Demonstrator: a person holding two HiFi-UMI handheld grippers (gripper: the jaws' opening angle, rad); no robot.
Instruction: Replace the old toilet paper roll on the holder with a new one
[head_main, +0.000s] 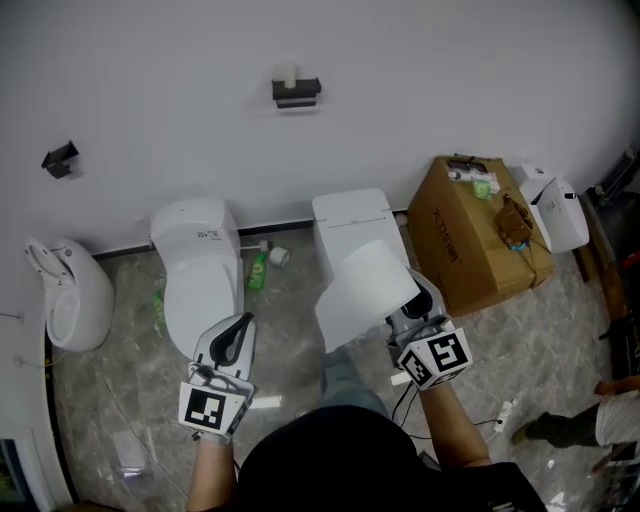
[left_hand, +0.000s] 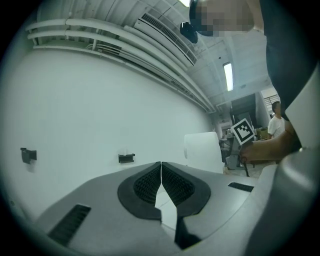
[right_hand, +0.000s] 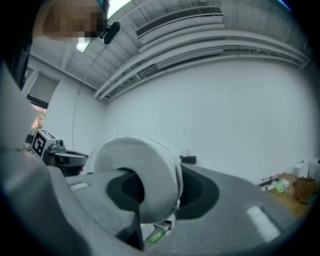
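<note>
A black paper holder hangs on the white wall with a small whitish old roll standing on it. My right gripper is shut on a big new white toilet paper roll, held level and facing the wall. In the right gripper view the new roll fills the gap between the jaws of my right gripper, and the holder shows just past it. My left gripper is shut and empty, lower left of the roll. In its own view my left gripper faces the holder.
Below the wall stand a white toilet, a second toilet tank and a urinal. A green bottle lies between the toilets. A cardboard box sits at the right. Another black fitting is on the wall at left.
</note>
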